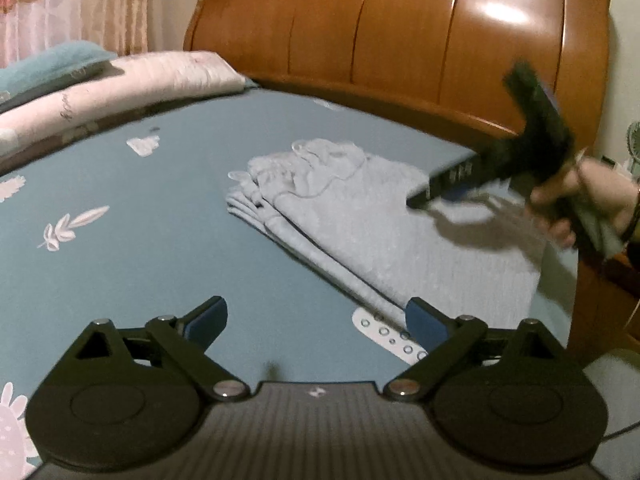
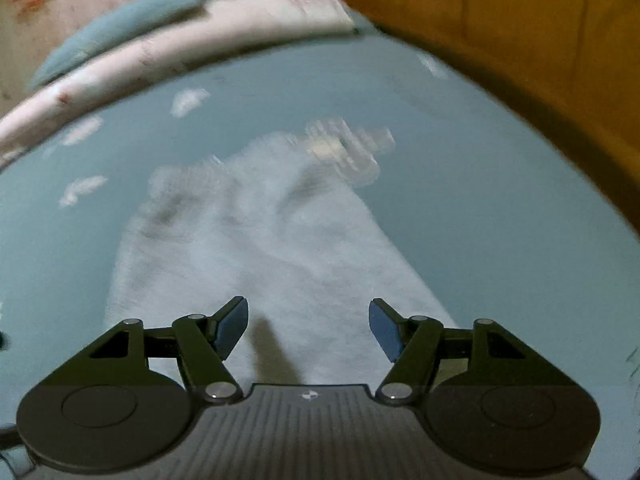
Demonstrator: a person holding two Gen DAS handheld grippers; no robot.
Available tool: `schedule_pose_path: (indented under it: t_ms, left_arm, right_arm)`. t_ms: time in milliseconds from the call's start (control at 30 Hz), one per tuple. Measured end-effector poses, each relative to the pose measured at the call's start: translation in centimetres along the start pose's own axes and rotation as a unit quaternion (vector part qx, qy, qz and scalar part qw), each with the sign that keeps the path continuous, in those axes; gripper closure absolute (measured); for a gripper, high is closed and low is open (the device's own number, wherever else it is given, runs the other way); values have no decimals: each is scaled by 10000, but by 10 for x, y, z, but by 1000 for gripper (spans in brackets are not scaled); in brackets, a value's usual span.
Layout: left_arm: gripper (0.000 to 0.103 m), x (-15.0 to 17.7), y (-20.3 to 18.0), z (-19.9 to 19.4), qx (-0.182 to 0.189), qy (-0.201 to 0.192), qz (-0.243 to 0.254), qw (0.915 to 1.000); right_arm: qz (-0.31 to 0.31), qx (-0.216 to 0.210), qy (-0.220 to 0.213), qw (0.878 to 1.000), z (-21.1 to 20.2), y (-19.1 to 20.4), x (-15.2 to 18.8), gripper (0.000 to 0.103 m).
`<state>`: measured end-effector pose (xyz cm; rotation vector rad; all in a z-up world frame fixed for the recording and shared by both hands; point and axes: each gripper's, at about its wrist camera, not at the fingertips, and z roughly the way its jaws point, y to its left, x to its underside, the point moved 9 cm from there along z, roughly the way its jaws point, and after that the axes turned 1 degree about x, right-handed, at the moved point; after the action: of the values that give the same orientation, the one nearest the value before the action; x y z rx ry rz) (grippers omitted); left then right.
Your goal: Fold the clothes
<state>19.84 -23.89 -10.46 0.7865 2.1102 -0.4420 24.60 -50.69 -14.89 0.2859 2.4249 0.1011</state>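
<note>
I am viewing: pale grey folded garment (image 1: 384, 232); teal bedsheet (image 1: 160, 264) bearing white leaf prints; glossy orange-brown headboard (image 1: 400, 32); my black grippers' blue finger pads (image 2: 232, 330).

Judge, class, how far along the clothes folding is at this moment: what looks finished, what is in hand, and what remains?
Done: the grey garment lies on the blue bedsheet folded into a narrow layered stack. In hand: nothing; the left gripper and right gripper are both open and empty, the right one over the cloth. Left: perhaps one more fold or a tidy of the bunched end; no other unfolded clothes are visible.
</note>
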Motion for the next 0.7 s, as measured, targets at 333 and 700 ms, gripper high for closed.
schedule_pose_path:
  t_ms: [333,700]
  left_arm:
    - [5,-13,-2,-37,-337,-369,207,9985]
    - [1,-23,-26,-98,-457,-722,268,9960]
  right_arm:
    - [-266,10,-588,9979,-84,15,-8,23]
    - [-741,-338,-967,9920,-164,61,51,4]
